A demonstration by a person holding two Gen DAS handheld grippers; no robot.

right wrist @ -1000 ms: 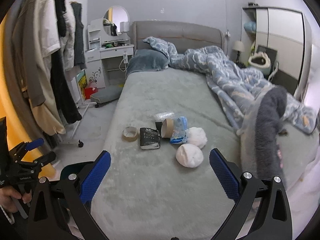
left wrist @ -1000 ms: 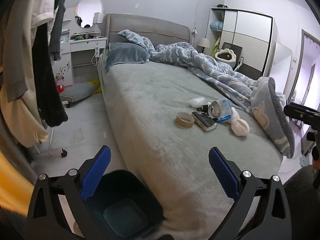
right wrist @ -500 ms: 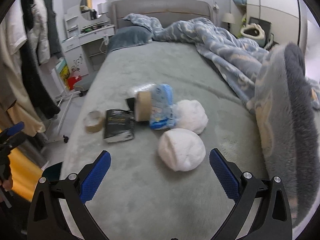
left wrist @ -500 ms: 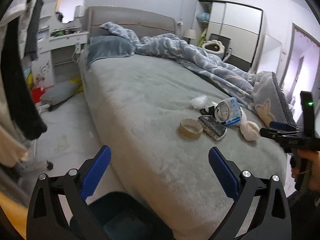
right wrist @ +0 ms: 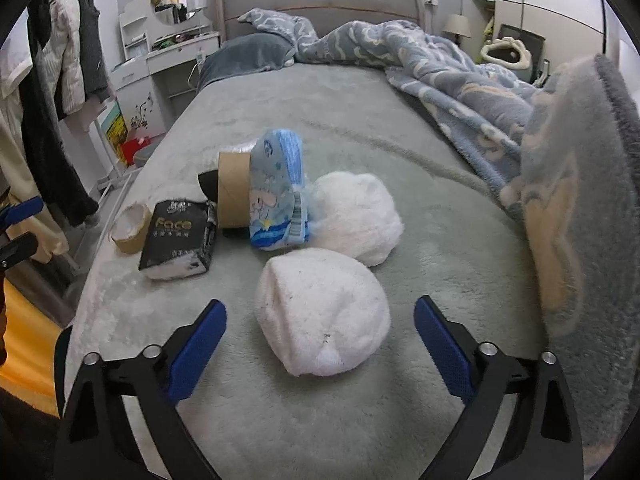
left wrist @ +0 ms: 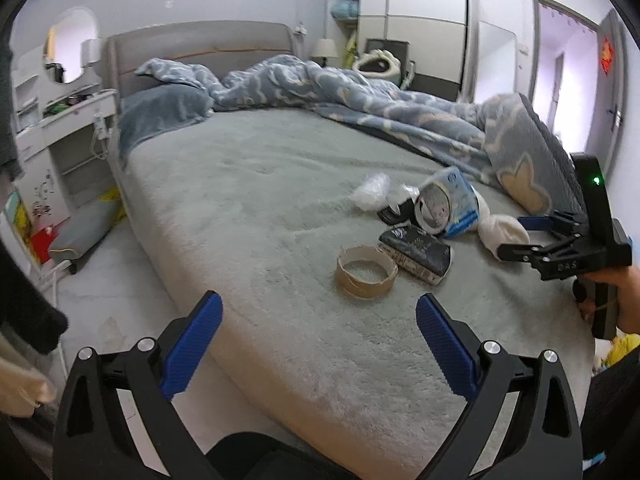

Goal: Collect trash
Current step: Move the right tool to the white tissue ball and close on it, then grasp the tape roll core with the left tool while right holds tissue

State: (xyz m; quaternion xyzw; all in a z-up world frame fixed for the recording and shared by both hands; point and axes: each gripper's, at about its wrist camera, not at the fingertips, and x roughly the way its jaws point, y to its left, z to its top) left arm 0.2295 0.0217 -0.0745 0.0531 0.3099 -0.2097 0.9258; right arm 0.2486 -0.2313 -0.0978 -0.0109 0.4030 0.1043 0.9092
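My right tongs (right wrist: 318, 344) have closed in on the trash pile, jaws wide, straddling the near white wad (right wrist: 324, 312) on the bed (right wrist: 440, 240). My left tongs (left wrist: 318, 344) are wide too, empty, near the tape roll (left wrist: 366, 272) and black pack (left wrist: 416, 250) at the bed's edge.

My tools face a home bedroom. A bed (left wrist: 280, 200) with padded headboard (left wrist: 200, 48) and rumpled duvet (left wrist: 360, 96) fills it; a mirrored vanity (right wrist: 176, 40), wardrobe (left wrist: 420, 20) and hanging clothes (right wrist: 68, 60) line the walls.
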